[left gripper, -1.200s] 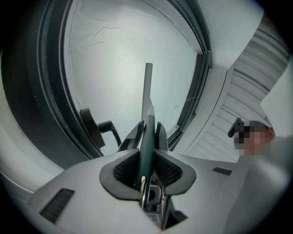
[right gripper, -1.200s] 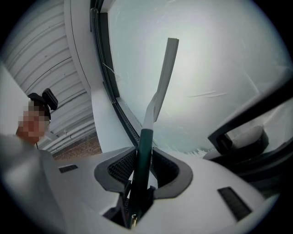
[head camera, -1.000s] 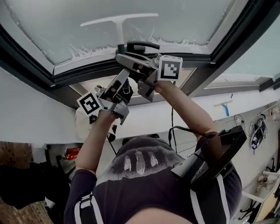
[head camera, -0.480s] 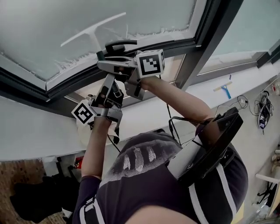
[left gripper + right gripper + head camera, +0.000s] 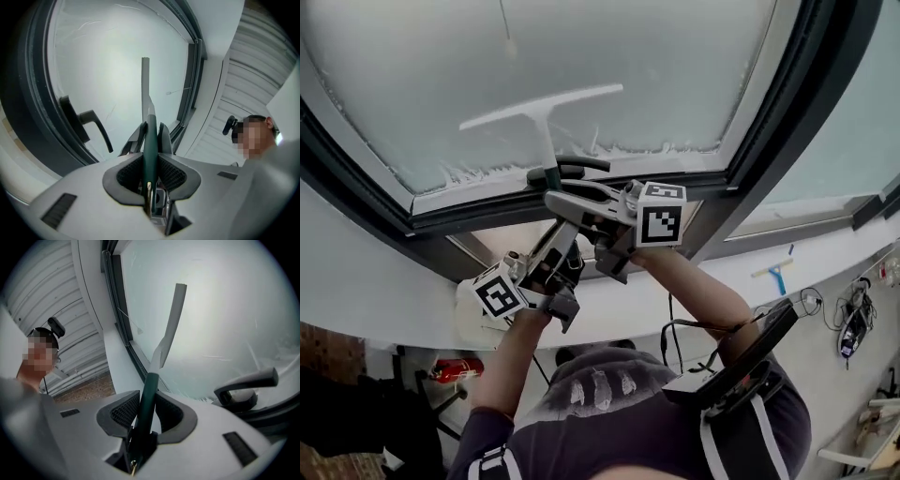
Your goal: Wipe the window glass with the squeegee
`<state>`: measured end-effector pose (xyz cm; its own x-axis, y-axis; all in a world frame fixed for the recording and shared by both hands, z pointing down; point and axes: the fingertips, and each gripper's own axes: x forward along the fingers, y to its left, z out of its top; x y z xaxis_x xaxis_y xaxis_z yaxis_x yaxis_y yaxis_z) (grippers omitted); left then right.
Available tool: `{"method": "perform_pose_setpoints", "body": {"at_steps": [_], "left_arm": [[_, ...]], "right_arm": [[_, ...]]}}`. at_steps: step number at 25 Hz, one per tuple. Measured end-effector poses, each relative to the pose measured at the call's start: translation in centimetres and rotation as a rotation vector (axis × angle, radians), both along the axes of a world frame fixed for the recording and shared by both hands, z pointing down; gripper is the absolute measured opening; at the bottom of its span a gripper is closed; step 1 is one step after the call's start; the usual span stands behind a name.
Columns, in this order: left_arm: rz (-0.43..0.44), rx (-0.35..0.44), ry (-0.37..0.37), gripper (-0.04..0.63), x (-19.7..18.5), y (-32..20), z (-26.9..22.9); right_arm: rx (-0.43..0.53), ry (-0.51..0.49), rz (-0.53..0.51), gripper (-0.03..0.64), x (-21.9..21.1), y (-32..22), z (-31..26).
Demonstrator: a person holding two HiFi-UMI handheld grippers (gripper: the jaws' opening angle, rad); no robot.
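White-bladed squeegee held two-handed against the frosted window glass point(image 5: 666, 66).
The left gripper point(image 5: 151, 140) is clamped on the dark green shaft of the squeegee point(image 5: 542, 111), below the black lever window handle point(image 5: 574, 169). The right gripper point(image 5: 147, 409) is pinched on the same shaft, nearer that handle. The shaft runs straight ahead of both jaws, and the blade lies crosswise above the handle.

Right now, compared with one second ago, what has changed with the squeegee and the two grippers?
Almost nothing that I can tell. The view swung with the head, but the squeegee still lies low on the glass, just above the white residue, about where it was. The left gripper and the right gripper both stay shut on it, the left one farther from the blade.
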<state>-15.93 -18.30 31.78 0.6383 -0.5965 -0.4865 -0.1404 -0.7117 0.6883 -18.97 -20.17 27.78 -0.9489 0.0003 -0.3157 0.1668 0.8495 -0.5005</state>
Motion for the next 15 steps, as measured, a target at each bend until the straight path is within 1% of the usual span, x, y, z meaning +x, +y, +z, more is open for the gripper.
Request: {"method": "perform_pose_setpoints", "body": {"at_steps": [2,4,8,11,13,15], "left_arm": [[-0.031,0.015,-0.024,0.089,-0.3,-0.1,-0.1],[-0.038,0.021,-0.019,0.09,-0.6,0.1,-0.4],[-0.001,0.062,-0.022,0.091,0.6,0.0,-2.6],[0.032,0.091,-0.031,0.089,0.5,0.3,-3.9],[0.059,0.107,-0.008,0.091,0.2,0.7,-4.2],[0.079,0.115,0.037,0.089,-0.1,0.9,-4.2]], "right_arm": [[0.011,-0.005,-0.008,0.11,-0.2,0.1,-0.4],[0.021,-0.008,-0.01,0.11,-0.4,0.3,-0.7],[0.062,-0.012,0.024,0.11,0.7,0.4,-3.1],[0.085,-0.04,0.081,0.11,0.9,0.7,-4.5],[0.1,-0.043,0.113,0.11,0.7,1.1,-4.7],[0.114,-0.038,0.143,0.11,0.4,1.3,-4.7]]}}
